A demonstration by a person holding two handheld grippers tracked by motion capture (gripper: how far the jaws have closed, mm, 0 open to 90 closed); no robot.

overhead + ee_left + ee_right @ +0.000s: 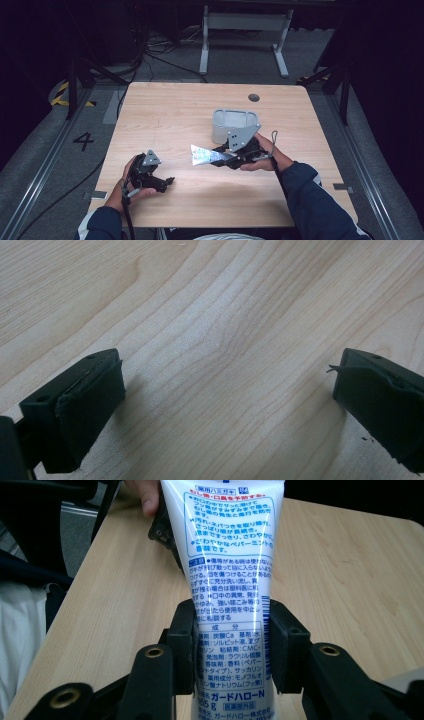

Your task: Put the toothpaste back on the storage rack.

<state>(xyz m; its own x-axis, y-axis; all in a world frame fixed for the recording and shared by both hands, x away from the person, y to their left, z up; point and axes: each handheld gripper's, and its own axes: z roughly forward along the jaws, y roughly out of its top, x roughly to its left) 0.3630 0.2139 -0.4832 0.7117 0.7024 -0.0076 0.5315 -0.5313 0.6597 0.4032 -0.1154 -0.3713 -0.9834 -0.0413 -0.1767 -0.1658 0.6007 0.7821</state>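
Note:
My right gripper (227, 156) is shut on a white toothpaste tube (205, 155) with blue print, held above the table with its flat end pointing left. In the right gripper view the tube (230, 580) runs up between the two black jaws, which press on its sides. A grey open-topped cup (235, 125) stands just behind the right gripper. My left gripper (167, 182) rests low at the front left of the wooden table (165, 110). Its jaws stand wide apart with bare wood between them, and its pads (85, 405) hold nothing.
A dark round hole (253, 97) sits near the table's far edge. Beyond the table are a grey stand (245, 30), cables on the floor and a "4" marking (83, 141) at the left. The person's sleeves (310, 200) come in at the bottom.

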